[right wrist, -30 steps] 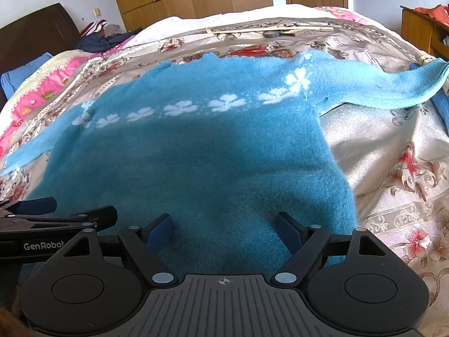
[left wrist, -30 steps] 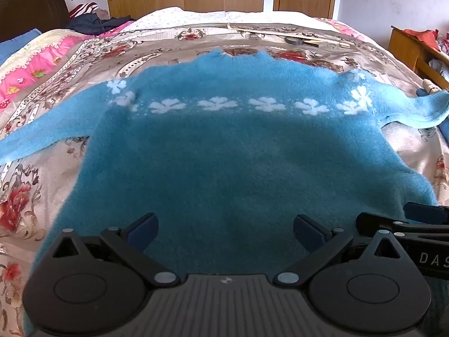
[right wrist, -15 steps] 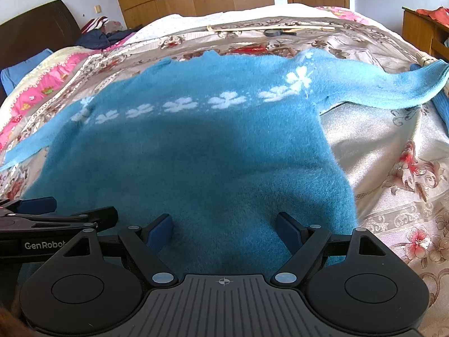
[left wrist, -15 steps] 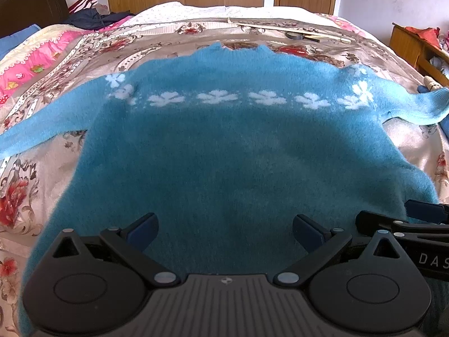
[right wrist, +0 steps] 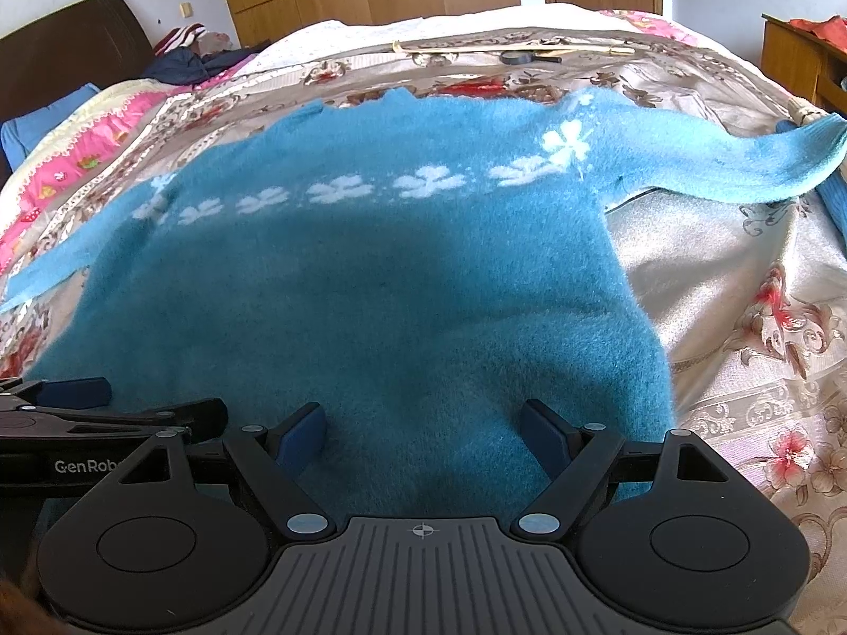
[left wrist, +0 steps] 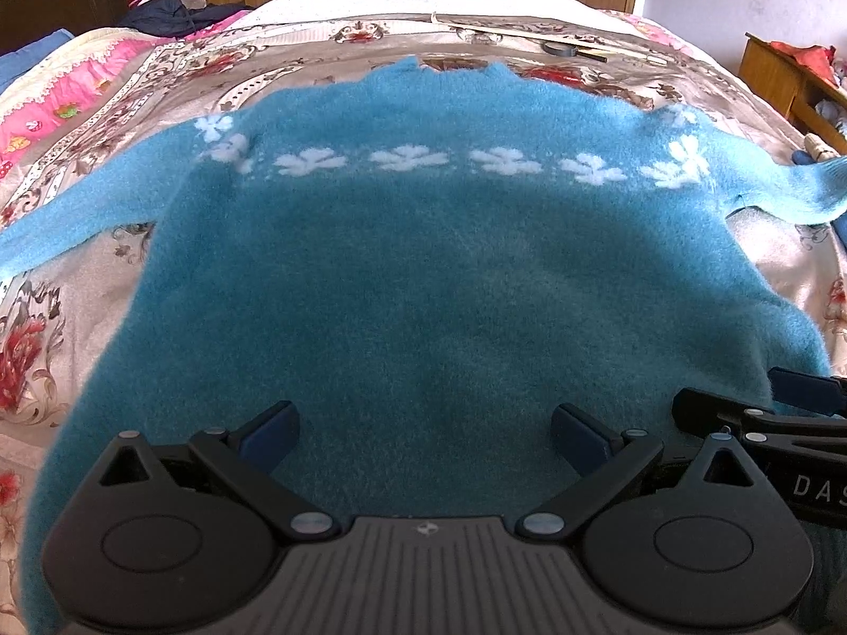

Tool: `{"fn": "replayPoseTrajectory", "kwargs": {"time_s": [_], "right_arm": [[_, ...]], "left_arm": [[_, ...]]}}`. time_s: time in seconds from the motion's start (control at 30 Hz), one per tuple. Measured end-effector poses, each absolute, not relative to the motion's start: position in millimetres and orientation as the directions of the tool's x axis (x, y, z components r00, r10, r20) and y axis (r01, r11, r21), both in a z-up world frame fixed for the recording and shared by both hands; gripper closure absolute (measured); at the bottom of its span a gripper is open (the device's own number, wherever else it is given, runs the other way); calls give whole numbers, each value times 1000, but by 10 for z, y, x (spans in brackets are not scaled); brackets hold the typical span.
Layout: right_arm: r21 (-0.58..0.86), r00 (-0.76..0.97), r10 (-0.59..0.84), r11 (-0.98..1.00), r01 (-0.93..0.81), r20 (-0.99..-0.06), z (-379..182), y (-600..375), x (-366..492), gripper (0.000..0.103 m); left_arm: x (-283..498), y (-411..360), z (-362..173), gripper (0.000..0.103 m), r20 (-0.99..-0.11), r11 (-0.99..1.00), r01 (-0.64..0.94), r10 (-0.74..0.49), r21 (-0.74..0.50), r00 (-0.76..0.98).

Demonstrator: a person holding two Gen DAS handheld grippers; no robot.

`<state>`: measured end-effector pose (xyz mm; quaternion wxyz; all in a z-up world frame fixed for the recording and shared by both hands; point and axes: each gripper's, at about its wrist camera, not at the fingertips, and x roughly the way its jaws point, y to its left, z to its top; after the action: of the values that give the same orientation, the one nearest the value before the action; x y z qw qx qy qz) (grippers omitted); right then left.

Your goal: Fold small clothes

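Two grippers hang side by side over the near hem of a fuzzy blue sweater [left wrist: 423, 286], which lies spread flat on the flowered bedspread [left wrist: 58, 286], neckline towards the far end and both sleeves stretched out to the sides. The left gripper [left wrist: 425, 436] has its blue-padded fingers spread wide with nothing between them but the knit below. The right gripper [right wrist: 423, 436] is the same, fingers well apart, over the hem nearer the sweater's right edge. Whether either set of pads actually touches the wool is hard to say from here. A row of white flowers [left wrist: 407, 159] runs across the chest. Beyond the collar, a long pale stick [right wrist: 508, 47] lies across the bed.
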<state>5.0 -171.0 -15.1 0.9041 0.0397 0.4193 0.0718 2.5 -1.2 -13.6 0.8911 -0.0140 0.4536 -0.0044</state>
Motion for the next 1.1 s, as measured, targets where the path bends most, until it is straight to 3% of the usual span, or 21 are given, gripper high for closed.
{"fn": "replayPoseTrajectory", "kwargs": {"time_s": [1.1], "right_arm": [[112, 636, 154, 988, -105, -756, -173, -1685, 53, 20]], "left_arm": [[56, 53, -270, 0, -860, 995, -40, -57, -89, 507]]}}
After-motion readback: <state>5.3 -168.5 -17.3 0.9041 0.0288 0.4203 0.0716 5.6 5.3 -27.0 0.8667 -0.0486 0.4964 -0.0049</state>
